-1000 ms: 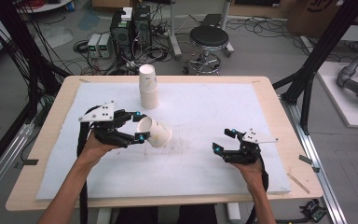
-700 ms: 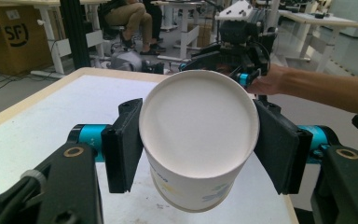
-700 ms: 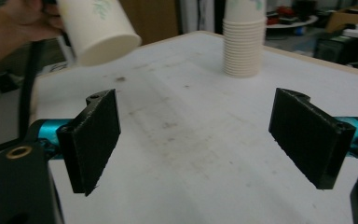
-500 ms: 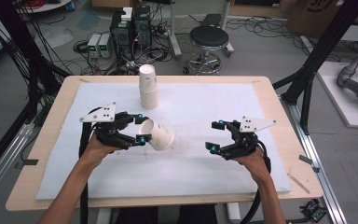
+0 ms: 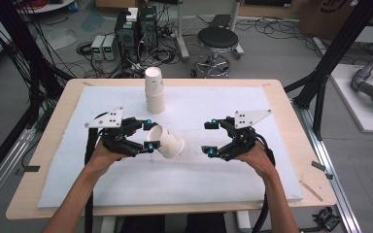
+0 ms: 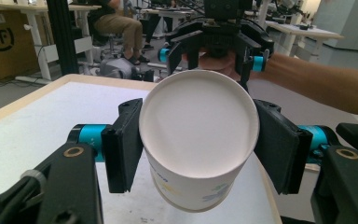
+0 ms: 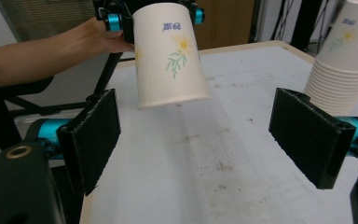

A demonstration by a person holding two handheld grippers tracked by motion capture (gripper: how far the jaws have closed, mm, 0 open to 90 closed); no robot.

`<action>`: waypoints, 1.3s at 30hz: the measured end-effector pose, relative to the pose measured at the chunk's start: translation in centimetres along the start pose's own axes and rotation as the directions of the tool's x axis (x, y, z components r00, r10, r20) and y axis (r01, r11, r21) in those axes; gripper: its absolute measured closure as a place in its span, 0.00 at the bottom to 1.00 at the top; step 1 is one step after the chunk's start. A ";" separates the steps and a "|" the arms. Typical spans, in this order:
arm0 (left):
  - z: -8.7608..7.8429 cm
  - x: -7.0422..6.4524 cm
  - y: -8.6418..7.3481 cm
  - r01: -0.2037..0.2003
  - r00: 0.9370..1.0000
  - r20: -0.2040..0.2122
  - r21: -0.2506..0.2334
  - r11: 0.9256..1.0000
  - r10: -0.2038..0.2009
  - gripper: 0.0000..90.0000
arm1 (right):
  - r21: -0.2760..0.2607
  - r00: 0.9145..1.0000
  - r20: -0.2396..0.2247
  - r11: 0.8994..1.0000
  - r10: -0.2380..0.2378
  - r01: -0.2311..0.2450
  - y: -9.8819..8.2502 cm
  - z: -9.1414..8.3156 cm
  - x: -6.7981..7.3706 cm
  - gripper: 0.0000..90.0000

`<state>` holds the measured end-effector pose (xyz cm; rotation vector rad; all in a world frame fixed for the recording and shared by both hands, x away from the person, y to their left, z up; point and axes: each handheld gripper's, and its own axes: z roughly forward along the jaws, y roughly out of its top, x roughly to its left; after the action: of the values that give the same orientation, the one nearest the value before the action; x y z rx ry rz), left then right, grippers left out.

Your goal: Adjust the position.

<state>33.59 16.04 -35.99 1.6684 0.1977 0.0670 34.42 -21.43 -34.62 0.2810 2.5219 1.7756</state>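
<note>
A white paper cup (image 5: 169,141) with a flower print lies on its side in the air, base toward the right, and my left gripper (image 5: 150,134) is shut on it near the rim. In the left gripper view the cup's base (image 6: 198,135) faces the camera between the two black pads. My right gripper (image 5: 211,137) hovers open a short way right of the cup, its jaws facing the base. In the right gripper view the cup (image 7: 170,53) hangs ahead of and above the wide-open jaws (image 7: 200,135), apart from them.
A stack of paper cups (image 5: 154,90) stands upright at the back middle of the white mat (image 5: 223,184); it is at the right edge of the right gripper view (image 7: 342,74). Computers, cables and a stool lie on the floor beyond the table.
My right gripper has risen off the mat and moved left toward the cup's base, jaws still open. The left gripper and cup have stayed put.
</note>
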 end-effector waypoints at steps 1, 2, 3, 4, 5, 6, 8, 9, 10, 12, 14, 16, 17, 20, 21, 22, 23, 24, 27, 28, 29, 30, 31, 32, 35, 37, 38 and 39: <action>0.2 -0.1 0.0 0.002 1.000 0.006 -0.002 1.000 -0.002 0.41 | 0.000 1.000 -0.010 1.000 -0.008 0.008 0.2 0.3 -0.1 0.18; 0.3 -0.1 0.0 -0.001 1.000 0.007 0.002 1.000 0.001 0.41 | 0.003 1.000 -0.022 1.000 -0.011 0.011 0.4 0.7 -0.1 0.18; 0.4 -0.1 0.0 -0.002 1.000 0.011 0.004 1.000 0.002 0.41 | 0.002 0.999 -0.033 1.000 -0.017 0.017 0.6 1.0 -0.1 0.18; 0.4 -0.1 0.0 -0.002 1.000 0.011 0.004 1.000 0.002 0.41 | 0.002 0.999 -0.033 1.000 -0.017 0.017 0.6 1.0 -0.1 0.18; 0.6 -0.2 0.0 0.000 1.000 0.014 0.006 1.000 0.000 0.41 | 0.012 0.999 -0.048 1.000 -0.019 0.020 0.8 1.7 -0.1 0.18; 0.6 -0.2 0.0 0.000 1.000 0.014 0.006 1.000 0.000 0.41 | 0.016 0.998 -0.055 1.000 -0.022 0.023 0.9 1.9 -0.1 0.18; 0.8 -0.3 0.0 -0.003 1.000 0.020 0.005 1.000 0.003 0.41 | 0.025 0.997 -0.069 0.999 -0.026 0.028 1.1 2.5 0.0 0.18; 0.9 -0.3 0.0 -0.002 1.000 0.023 0.004 1.000 0.002 0.41 | 0.025 0.996 -0.079 0.999 -0.029 0.031 1.2 2.8 0.1 0.18; 1.0 -0.3 0.0 -0.002 1.000 0.026 0.002 1.000 0.002 0.41 | 0.030 0.996 -0.087 0.999 -0.032 0.035 1.4 3.1 0.2 0.18; 1.1 -0.3 0.0 -0.002 1.000 0.028 0.001 1.000 0.002 0.41 | 0.034 0.994 -0.101 0.998 -0.041 0.044 1.6 3.8 0.3 0.18; 1.2 -0.4 0.0 -0.004 0.999 0.032 0.005 1.000 0.004 0.41 | 0.037 0.992 -0.119 0.998 -0.047 0.052 1.9 4.5 0.3 0.18; 1.3 -0.5 0.1 -0.005 0.999 0.035 0.003 1.000 0.005 0.41 | 0.040 0.991 -0.127 0.998 -0.049 0.055 2.0 4.8 0.4 0.18; 1.4 -0.6 0.2 -0.005 0.999 0.039 -0.001 1.000 0.005 0.41 | 0.042 0.989 -0.141 0.998 -0.050 0.056 2.1 5.4 0.4 0.18; 1.4 -0.7 0.3 -0.009 0.999 0.042 -0.003 1.000 0.010 0.41 | 0.046 0.986 -0.157 0.997 -0.051 0.059 2.2 6.3 0.5 0.18; 1.5 -0.8 0.4 -0.013 0.999 0.047 -0.005 1.000 0.014 0.41 | 0.045 0.985 -0.161 0.997 -0.054 0.062 2.2 6.6 0.5 0.18; 1.5 -0.9 0.5 -0.012 0.999 0.048 -0.007 1.000 0.013 0.41 | 0.048 0.985 -0.166 0.997 -0.050 0.058 2.2 6.8 0.5 0.18; 1.5 -0.9 0.5 -0.016 0.998 0.053 -0.006 1.000 0.017 0.41 | 0.053 0.983 -0.173 0.997 -0.051 0.061 2.2 7.1 0.6 0.18; 1.5 -1.0 0.6 -0.017 0.998 0.052 -0.007 1.000 0.017 0.41 | 0.054 0.983 -0.179 0.997 -0.050 0.060 2.1 7.3 0.6 0.18; 1.5 -1.1 0.8 -0.022 0.998 0.057 -0.011 1.000 0.023 0.41 | 0.064 0.981 -0.186 0.996 -0.045 0.058 2.1 7.8 0.6 0.18; 1.5 -1.1 0.8 -0.022 0.998 0.057 -0.011 1.000 0.023 0.41 | 0.064 0.981 -0.186 0.996 -0.045 0.058 2.1 7.8 0.6 0.18; 1.6 -1.1 0.8 -0.025 0.998 0.059 -0.010 1.000 0.026 0.41 | 0.064 0.980 -0.194 0.997 -0.040 0.053 2.0 8.1 0.6 0.18; 1.6 -1.1 0.8 -0.023 0.998 0.061 -0.012 1.000 0.024 0.41 | 0.064 0.979 -0.203 0.997 -0.038 0.052 1.9 8.2 0.6 0.18; 1.6 -1.1 0.8 -0.022 0.998 0.064 -0.013 1.000 0.023 0.41 | 0.065 0.979 -0.201 0.997 -0.037 0.051 1.9 8.3 0.6 0.18; 1.6 -1.1 0.8 -0.022 0.998 0.064 -0.013 1.000 0.023 0.41 | 0.061 0.980 -0.197 0.997 -0.037 0.050 1.9 8.4 0.6 0.18; 1.6 -1.2 0.9 -0.023 0.998 0.064 -0.010 1.000 0.024 0.41 | 0.064 0.979 -0.203 0.997 -0.034 0.048 1.7 8.6 0.6 0.18; 1.6 -1.1 0.9 -0.021 0.998 0.062 -0.018 1.000 0.022 0.41 | 0.061 0.977 -0.209 0.997 -0.038 0.052 1.7 8.7 0.6 0.19; 1.5 -1.1 0.9 -0.020 0.998 0.063 -0.017 1.000 0.021 0.41 | 0.060 0.978 -0.207 0.997 -0.035 0.049 1.6 8.8 0.6 0.19; 1.5 -1.1 0.9 -0.022 0.998 0.063 -0.019 1.000 0.024 0.41 | 0.063 0.977 -0.209 0.997 -0.036 0.050 1.6 8.8 0.6 0.19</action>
<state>32.81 14.28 -35.17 1.6522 0.1297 0.0333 35.29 -12.63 -36.11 0.0437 2.7093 1.7921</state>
